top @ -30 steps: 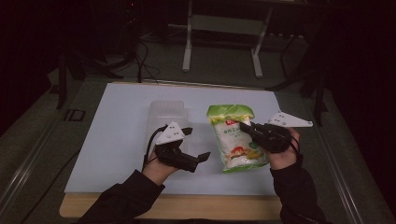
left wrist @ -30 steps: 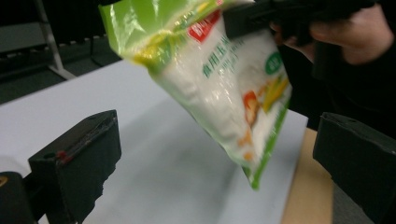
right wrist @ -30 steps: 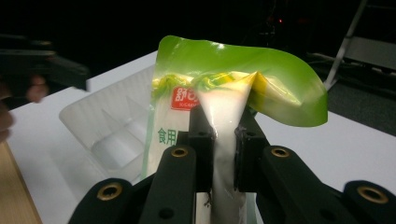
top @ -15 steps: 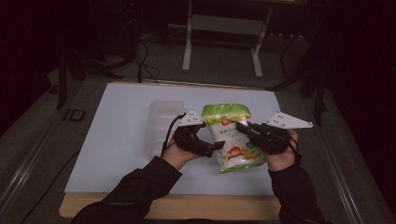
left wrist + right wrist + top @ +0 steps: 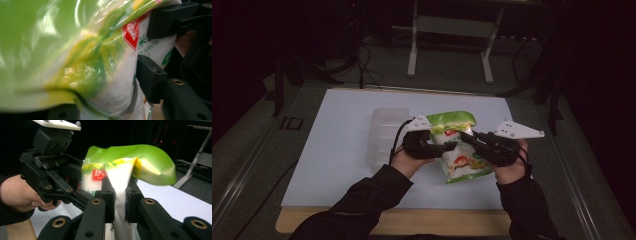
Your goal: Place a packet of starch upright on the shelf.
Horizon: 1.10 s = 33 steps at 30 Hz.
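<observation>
Glossy green-and-white film makes up the starch bag (image 5: 458, 145), which sits just right of centre in the high view, lifted between the two grippers above the white table mat (image 5: 337, 150). In the right gripper view it rises from the bottom centre, its green top flopping over to the right.

The right gripper (image 5: 120, 196) has its jaws nearly together, pinching a fold of the bag's white side wall between the pads. The left gripper (image 5: 451, 146), coming in from the left of the high view, has just been closing its jaws, with the bag's other edge between them; in the left gripper view the wrapper crowds the lens in a blur, and I cannot tell whether the pads press on it yet.

My judgement: the bag is light to moderate in weight, soft, and loosely filled with powder that shifts, so the body will sag and bulge away from a grip. The film looks slick. A firm pinch on a flattened fold or the sealed top edge should hold better than squeezing the plump middle.

A clear plastic container (image 5: 387, 135) lies on the mat left of the bag.
</observation>
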Tool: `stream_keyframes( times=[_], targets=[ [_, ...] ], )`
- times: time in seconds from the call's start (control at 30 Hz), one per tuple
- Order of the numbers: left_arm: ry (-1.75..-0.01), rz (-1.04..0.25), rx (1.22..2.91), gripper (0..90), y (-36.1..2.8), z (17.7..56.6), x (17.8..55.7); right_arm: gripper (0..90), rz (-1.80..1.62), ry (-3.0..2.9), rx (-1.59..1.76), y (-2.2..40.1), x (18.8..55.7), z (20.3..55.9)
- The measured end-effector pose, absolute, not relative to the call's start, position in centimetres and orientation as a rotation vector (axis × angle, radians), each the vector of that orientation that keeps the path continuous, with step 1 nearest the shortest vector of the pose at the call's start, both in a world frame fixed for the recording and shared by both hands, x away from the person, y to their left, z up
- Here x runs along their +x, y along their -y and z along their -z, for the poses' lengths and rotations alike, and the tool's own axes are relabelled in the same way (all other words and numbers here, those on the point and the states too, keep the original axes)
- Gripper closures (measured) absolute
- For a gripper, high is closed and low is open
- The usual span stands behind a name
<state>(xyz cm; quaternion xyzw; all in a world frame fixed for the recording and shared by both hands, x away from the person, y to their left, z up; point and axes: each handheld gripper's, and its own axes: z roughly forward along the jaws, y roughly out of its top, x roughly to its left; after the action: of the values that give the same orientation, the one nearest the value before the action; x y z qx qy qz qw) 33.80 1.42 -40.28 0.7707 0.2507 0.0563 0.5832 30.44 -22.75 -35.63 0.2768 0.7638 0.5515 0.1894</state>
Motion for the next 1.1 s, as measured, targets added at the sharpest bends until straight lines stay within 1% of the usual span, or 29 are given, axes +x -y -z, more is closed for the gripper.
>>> stream_keyframes(
  times=[0.2,0.27,0.33,0.53,0.73,0.77,0.87,0.9,0.97,1.07,1.1],
  targets=[
    [-0.538,-0.116,1.823,72.3,-1.7,39.9,33.8,82.3,-1.578,-2.160,0.799,23.0,30.6,36.1],
    [-0.527,-0.110,1.823,79.8,-1.8,39.5,33.8,82.4,-1.595,-2.156,0.793,23.1,30.5,36.1],
    [-0.501,-0.132,1.836,80.3,-1.9,39.1,33.7,82.4,-1.619,-2.148,0.793,23.3,30.5,36.1],
    [-0.455,-0.133,1.862,81.5,-2.4,38.0,33.7,82.1,-1.656,-2.131,0.768,23.3,30.3,35.7],
    [-0.428,-0.147,1.879,82.4,-2.9,37.3,33.7,77.6,-1.676,-2.120,0.737,23.4,30.3,35.3],
    [-0.429,-0.147,1.880,82.5,-3.0,37.1,33.7,75.7,-1.677,-2.110,0.731,23.4,30.2,35.3],
    [-0.408,-0.156,1.899,82.7,-3.2,36.9,33.6,65.5,-1.694,-2.086,0.725,23.7,30.1,35.2],
    [-0.401,-0.160,1.906,82.7,-3.3,36.8,33.5,59.2,-1.696,-2.072,0.723,23.8,30.0,35.1],
    [-0.396,-0.165,1.917,82.7,-3.5,36.6,33.5,52.0,-1.697,-2.046,0.733,24.0,29.8,34.9],
    [-0.379,-0.172,1.939,82.8,-4.1,36.2,33.5,37.1,-1.699,-2.038,0.756,24.6,29.7,35.0],
    [-0.371,-0.182,1.944,82.8,-4.3,36.1,33.5,34.1,-1.699,-2.034,0.763,24.8,29.7,35.0]
  ],
)
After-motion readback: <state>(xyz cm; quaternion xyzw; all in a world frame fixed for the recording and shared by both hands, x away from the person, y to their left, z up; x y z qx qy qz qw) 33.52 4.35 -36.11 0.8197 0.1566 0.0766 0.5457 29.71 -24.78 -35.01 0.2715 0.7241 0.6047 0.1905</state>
